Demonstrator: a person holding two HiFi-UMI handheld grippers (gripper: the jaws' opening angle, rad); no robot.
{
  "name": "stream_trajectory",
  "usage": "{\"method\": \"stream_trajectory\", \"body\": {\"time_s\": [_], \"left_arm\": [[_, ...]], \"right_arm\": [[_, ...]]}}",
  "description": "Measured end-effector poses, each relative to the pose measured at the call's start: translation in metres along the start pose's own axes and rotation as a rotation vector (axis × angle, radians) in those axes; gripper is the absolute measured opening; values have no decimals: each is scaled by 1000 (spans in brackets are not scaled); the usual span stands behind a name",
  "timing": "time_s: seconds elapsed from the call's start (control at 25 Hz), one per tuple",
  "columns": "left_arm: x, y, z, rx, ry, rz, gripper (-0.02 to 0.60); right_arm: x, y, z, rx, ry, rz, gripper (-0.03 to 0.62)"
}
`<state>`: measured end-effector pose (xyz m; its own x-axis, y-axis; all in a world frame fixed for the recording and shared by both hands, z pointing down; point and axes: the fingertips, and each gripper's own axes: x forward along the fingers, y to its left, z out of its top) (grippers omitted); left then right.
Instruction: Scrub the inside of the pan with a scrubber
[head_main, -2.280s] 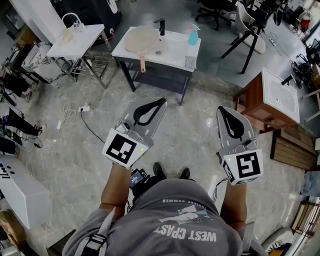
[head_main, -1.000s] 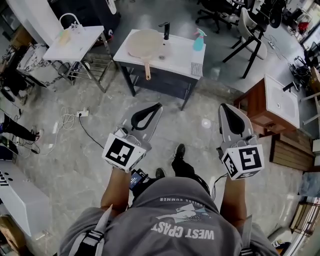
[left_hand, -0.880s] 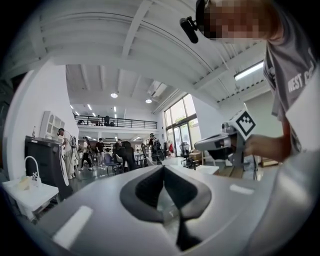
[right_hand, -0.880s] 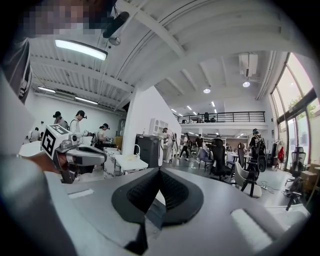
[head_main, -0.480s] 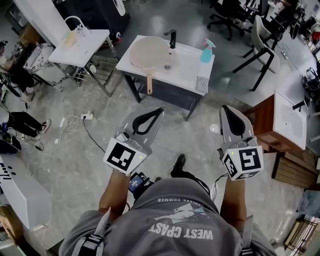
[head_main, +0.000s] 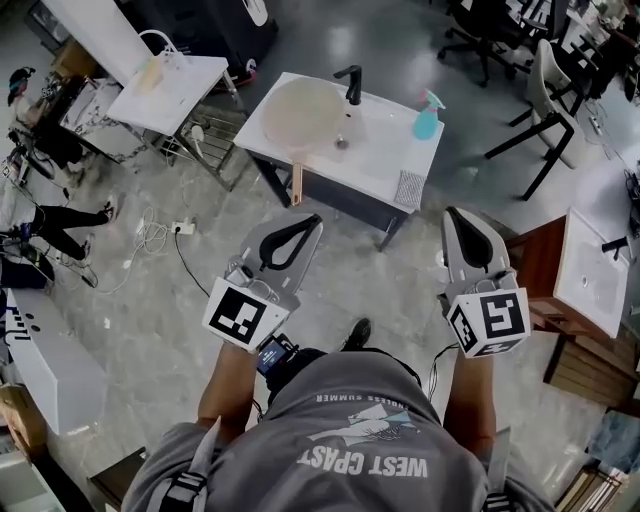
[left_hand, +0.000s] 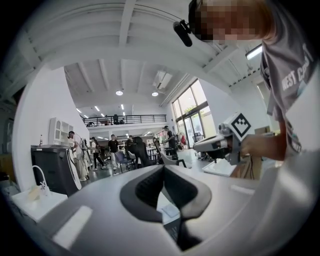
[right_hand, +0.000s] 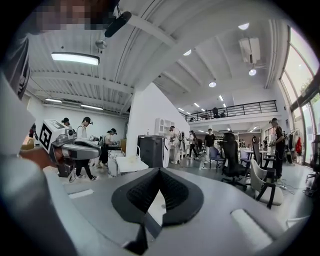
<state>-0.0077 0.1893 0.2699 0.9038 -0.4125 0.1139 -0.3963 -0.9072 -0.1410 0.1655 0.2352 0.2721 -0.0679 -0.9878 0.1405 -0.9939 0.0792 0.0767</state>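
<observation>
A beige pan (head_main: 300, 110) lies on a white sink table (head_main: 375, 165), its handle (head_main: 297, 180) pointing toward me. A grey scrubber pad (head_main: 409, 187) rests at the table's near right corner. Both grippers are held out level over the floor, short of the table. My left gripper (head_main: 312, 220) is shut with nothing in it, its tips meeting in the left gripper view (left_hand: 163, 169). My right gripper (head_main: 456, 214) is also shut and empty (right_hand: 159, 171). The pan is hidden behind the jaws in both gripper views.
A black faucet (head_main: 352, 82) and a teal spray bottle (head_main: 427, 118) stand on the sink table. Another white stand (head_main: 165, 85) is at the left and a wooden sink cabinet (head_main: 590, 270) at the right. Cables and a power strip (head_main: 180, 228) lie on the floor.
I have walked toward the sink table; it sits lower and closer to the grippers in the head view. Both grippers have stayed shut and level.
</observation>
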Motion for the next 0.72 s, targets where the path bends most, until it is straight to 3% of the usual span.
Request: {"method": "stream_trajectory", "body": {"time_s": [0.4, 0.72], "left_arm": [[41, 27, 1, 22, 35, 10, 1], [91, 67, -8, 21, 14, -112, 2]], "right_arm": [[44, -30, -9, 41, 4, 23, 2], [79, -48, -10, 33, 43, -78, 3]]}}
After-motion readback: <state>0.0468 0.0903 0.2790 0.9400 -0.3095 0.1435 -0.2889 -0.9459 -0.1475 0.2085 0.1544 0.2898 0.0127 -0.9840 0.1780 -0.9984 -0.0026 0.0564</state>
